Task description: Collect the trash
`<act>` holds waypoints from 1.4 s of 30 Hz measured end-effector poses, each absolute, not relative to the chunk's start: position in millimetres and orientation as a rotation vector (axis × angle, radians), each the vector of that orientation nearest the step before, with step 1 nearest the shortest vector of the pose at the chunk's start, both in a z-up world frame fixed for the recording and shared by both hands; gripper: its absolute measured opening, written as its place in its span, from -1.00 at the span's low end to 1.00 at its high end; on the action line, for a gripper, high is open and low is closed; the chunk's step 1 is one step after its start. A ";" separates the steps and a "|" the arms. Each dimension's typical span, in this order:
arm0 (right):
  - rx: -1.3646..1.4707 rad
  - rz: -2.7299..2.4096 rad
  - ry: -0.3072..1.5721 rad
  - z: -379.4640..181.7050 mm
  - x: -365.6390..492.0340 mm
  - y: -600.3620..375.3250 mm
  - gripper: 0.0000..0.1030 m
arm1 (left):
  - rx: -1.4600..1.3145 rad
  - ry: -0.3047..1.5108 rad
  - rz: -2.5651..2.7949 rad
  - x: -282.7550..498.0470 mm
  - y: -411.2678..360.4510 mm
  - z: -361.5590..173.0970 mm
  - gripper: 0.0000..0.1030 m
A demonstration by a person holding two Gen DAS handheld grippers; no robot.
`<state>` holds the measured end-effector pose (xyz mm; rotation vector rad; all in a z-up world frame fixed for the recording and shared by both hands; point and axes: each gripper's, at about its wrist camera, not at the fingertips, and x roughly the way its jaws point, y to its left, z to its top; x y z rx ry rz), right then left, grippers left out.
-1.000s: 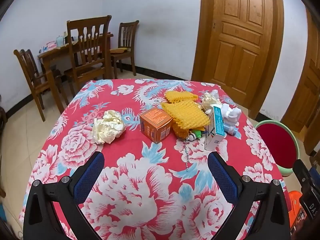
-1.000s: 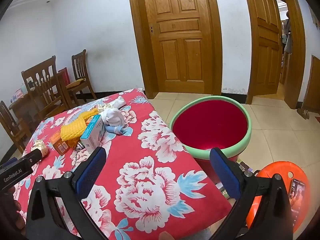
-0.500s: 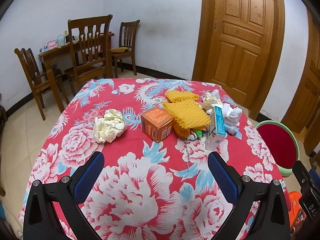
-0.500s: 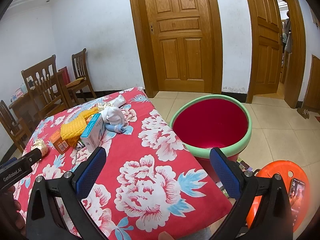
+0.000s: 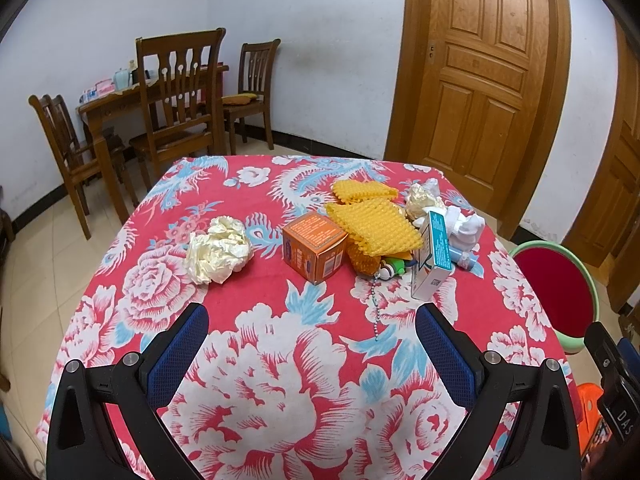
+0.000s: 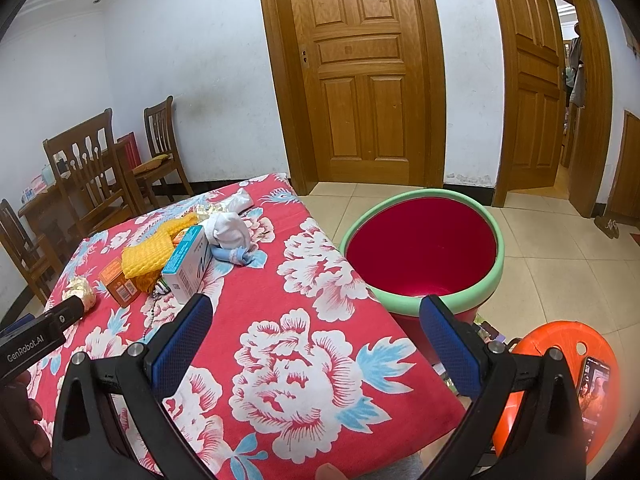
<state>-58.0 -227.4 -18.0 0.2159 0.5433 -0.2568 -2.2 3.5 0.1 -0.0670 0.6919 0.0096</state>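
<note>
Trash lies on the red flowered tablecloth [image 5: 304, 344]: a crumpled cream paper ball [image 5: 218, 254], an orange box [image 5: 314, 246], yellow foam netting [image 5: 374, 226], a teal-and-white carton [image 5: 434, 254] and white socks [image 5: 464, 226]. My left gripper [image 5: 312, 350] hovers open over the near table, well short of the pile. My right gripper [image 6: 316, 334] is open above the table's right corner, with the carton [image 6: 188, 262] ahead to its left. The red bin with a green rim [image 6: 424, 248] stands on the floor beside the table.
An orange stool [image 6: 556, 364] with a phone on it sits at the lower right. Wooden chairs [image 5: 176, 92] and a side table stand behind the left side. Closed wooden doors [image 6: 360, 72] line the far wall. A bead chain [image 5: 376, 304] trails from the pile.
Both views have shifted only slightly; the trash, bin and both open grippers stay as they were.
</note>
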 end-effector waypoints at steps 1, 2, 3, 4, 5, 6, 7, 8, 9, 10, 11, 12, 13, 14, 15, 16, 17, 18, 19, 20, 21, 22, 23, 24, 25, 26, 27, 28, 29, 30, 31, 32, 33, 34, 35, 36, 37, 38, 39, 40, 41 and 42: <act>0.216 -0.257 0.543 -18.3 -58.1 -227.2 0.97 | -0.067 0.692 0.010 -2.1 3.6 0.1 0.99; 0.216 -0.257 0.544 -17.8 -58.0 -227.4 0.97 | -0.067 0.692 0.009 -2.1 3.6 0.1 0.99; 0.215 -0.257 0.543 -18.2 -58.0 -227.2 0.97 | -0.068 0.693 0.009 -2.1 3.7 0.1 0.99; 0.216 -0.257 0.544 -18.0 -58.1 -227.3 0.97 | -0.067 0.692 0.009 -2.1 3.7 0.2 0.99; 0.215 -0.257 0.544 -18.0 -58.0 -227.3 0.97 | -0.068 0.693 0.009 -2.0 3.8 0.2 0.99; 0.215 -0.256 0.544 -18.0 -58.0 -227.3 0.97 | -0.068 0.693 0.009 -2.0 3.8 0.2 0.99; 0.216 -0.257 0.545 -17.5 -58.1 -227.4 0.97 | -0.068 0.693 0.009 -2.1 3.9 0.2 0.99; 0.216 -0.257 0.545 -18.0 -58.1 -227.3 0.97 | -0.069 0.693 0.009 -2.1 3.9 0.2 0.99; 0.216 -0.257 0.545 -18.3 -58.1 -227.1 0.97 | -0.069 0.693 0.010 -2.0 3.9 0.2 0.99; 0.216 -0.257 0.545 -17.8 -58.1 -227.2 0.97 | -0.069 0.693 0.010 -2.0 3.9 0.2 0.99; 0.216 -0.257 0.545 -17.8 -58.1 -227.2 0.97 | -0.069 0.693 0.009 -2.1 4.0 0.2 0.99; 0.216 -0.257 0.545 -18.6 -58.0 -227.0 0.97 | -0.069 0.693 0.009 -2.1 4.1 0.3 0.99; 0.215 -0.257 0.545 -18.6 -58.0 -227.0 0.97 | -0.069 0.693 0.009 -2.0 4.0 0.2 0.99; 0.216 -0.257 0.545 -17.9 -58.1 -227.1 0.97 | -0.069 0.693 0.009 -2.0 4.1 0.2 0.99; 0.216 -0.257 0.545 -18.6 -58.1 -227.0 0.97 | -0.069 0.693 0.009 -2.0 4.2 0.3 0.99; 0.216 -0.258 0.545 -18.1 -58.1 -227.1 0.97 | -0.070 0.693 0.009 -2.0 4.1 0.2 0.99; 0.216 -0.257 0.546 -18.1 -58.1 -227.1 0.97 | -0.070 0.693 0.009 -2.0 4.2 0.2 0.99; 0.216 -0.257 0.546 -18.2 -58.1 -227.0 0.97 | -0.070 0.693 0.009 -1.9 4.2 0.2 0.99; 0.216 -0.257 0.546 -18.3 -58.1 -227.0 0.97 | -0.070 0.693 0.009 -1.9 4.2 0.2 0.99; 0.216 -0.257 0.546 -18.1 -58.2 -227.0 0.97 | -0.070 0.693 0.009 -1.9 4.3 0.2 0.99; 0.215 -0.257 0.546 -18.8 -58.2 -226.7 0.97 | -0.070 0.693 0.009 -1.9 4.3 0.2 0.99; 0.215 -0.257 0.546 -18.3 -58.3 -226.9 0.97 | -0.070 0.693 0.009 -1.8 4.3 0.2 0.99; 0.215 -0.257 0.546 -18.2 -58.2 -227.0 0.97 | -0.071 0.693 0.009 -1.8 4.3 0.2 0.99; 0.215 -0.257 0.546 -18.9 -58.1 -226.8 0.97 | -0.071 0.693 0.009 -1.8 4.5 0.3 0.99; 0.215 -0.257 0.546 -18.6 -58.2 -226.8 0.97 | -0.071 0.693 0.009 -1.8 4.4 0.2 0.99; 0.215 -0.257 0.546 -18.2 -58.3 -226.9 0.97 | -0.071 0.693 0.009 -1.9 4.6 0.3 0.99; 0.215 -0.257 0.547 -18.2 -58.2 -226.9 0.97 | -0.071 0.693 0.009 -1.7 4.4 0.2 0.99; 0.215 -0.257 0.547 -18.1 -58.2 -226.9 0.97 | -0.073 0.693 0.012 -2.6 7.0 -0.4 0.99; 0.215 -0.257 0.547 -18.1 -58.1 -226.8 0.97 | -0.074 0.693 0.012 -2.6 6.9 -0.4 0.99; 0.215 -0.257 0.546 -18.8 -57.9 -226.7 0.97 | -0.073 0.692 0.012 -2.6 7.0 -0.4 0.99; 0.215 -0.257 0.547 -18.1 -58.0 -226.7 0.97 | -0.073 0.692 0.011 -2.6 7.0 -0.3 0.99; 0.216 -0.257 0.547 -17.9 -57.9 -226.7 0.97 | -0.074 0.693 0.011 -2.6 7.1 -0.3 0.99; 0.216 -0.257 0.548 -18.6 -57.7 -226.6 0.97 | -0.074 0.692 0.012 -2.6 7.0 -0.3 0.99; 0.216 -0.257 0.547 -17.9 -57.8 -226.6 0.97 | -0.073 0.692 0.012 -2.6 7.1 -0.3 0.99; 0.216 -0.257 0.547 -18.2 -57.7 -226.5 0.97 | -0.073 0.692 0.012 -2.6 7.2 -0.3 0.99; 0.216 -0.257 0.548 -18.4 -57.5 -226.4 0.97 | -0.074 0.693 0.011 -2.6 7.2 -0.3 0.99; 0.216 -0.257 0.548 -17.6 -56.9 -226.4 0.97 | -0.074 0.693 0.011 -2.7 7.3 -0.3 0.99; 0.216 -0.257 0.548 -17.1 -56.2 -226.3 0.97 | -0.074 0.693 0.011 -2.7 7.2 -0.4 0.99; 0.216 -0.257 0.548 -17.5 -55.4 -226.1 0.97 | -0.074 0.693 0.011 -2.7 7.3 -0.4 0.99; 0.216 -0.257 0.548 -16.6 -54.7 -226.1 0.97 | -0.074 0.693 0.012 -2.7 7.2 -0.3 0.99; 0.216 -0.257 0.548 -16.1 -54.0 -226.0 0.97 | -0.074 0.693 0.011 -2.7 7.3 -0.3 0.99; 0.216 -0.257 0.549 -16.3 -53.2 -225.7 0.97 | -0.074 0.693 0.012 -2.7 7.3 -0.4 0.99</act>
